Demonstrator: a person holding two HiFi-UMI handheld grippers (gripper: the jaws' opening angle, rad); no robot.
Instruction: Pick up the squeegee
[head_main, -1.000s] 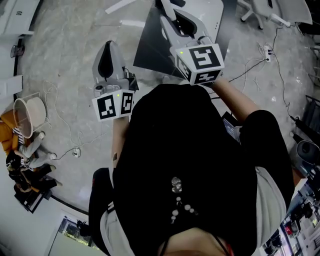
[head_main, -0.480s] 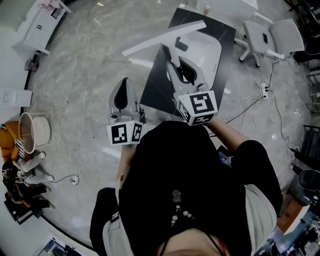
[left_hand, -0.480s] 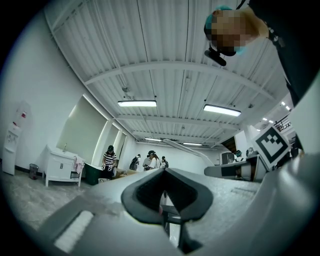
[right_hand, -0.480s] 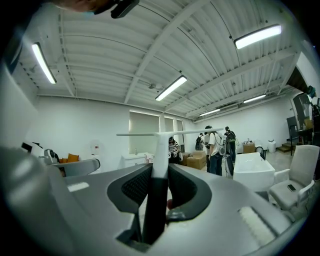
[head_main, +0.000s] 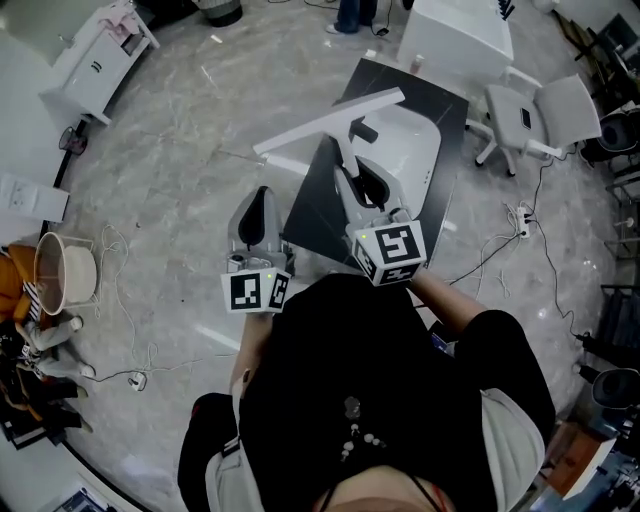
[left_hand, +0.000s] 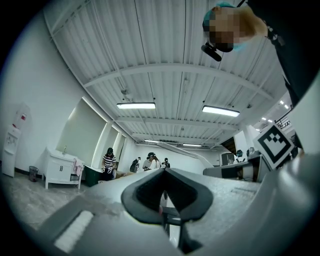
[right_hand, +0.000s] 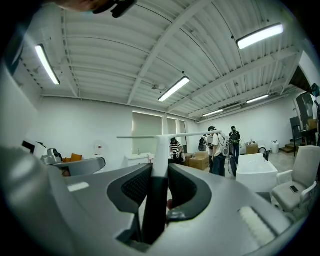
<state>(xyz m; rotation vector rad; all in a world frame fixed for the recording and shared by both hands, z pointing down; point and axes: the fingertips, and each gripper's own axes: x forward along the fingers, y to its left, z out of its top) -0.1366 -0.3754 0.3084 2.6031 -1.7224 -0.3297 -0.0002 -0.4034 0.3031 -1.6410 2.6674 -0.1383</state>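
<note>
My right gripper (head_main: 352, 165) is clamped on a squeegee (head_main: 330, 122) with a long white blade bar and a dark handle. In the right gripper view the handle runs straight up between the closed jaws of the right gripper (right_hand: 159, 186). The squeegee (right_hand: 156, 165) ends in its white crossbar, held up in the air and touching nothing else. My left gripper (head_main: 262, 200) sits just beside it, to the left. In the left gripper view the left gripper (left_hand: 164, 192) has its dark pads together with nothing between them.

I judge the pick-up to be essentially made, as the tool is off any surface and in my grip. The next move calls for a firm, steady hold and care that the wide blade does not swing into anything nearby.

Below me is a grey marbled floor (head_main: 180, 180) with a dark square panel (head_main: 310, 215) lying on it and loose cables trailing about. Around the room are:
- a white office chair (head_main: 545, 105)
- a white cabinet (head_main: 95, 55)
- a cream plastic bucket (head_main: 62, 268)
- a white bathtub (right_hand: 255, 172)
- several standing people (right_hand: 217, 150) in the distance, under a ribbed white ceiling with strip lights
</note>
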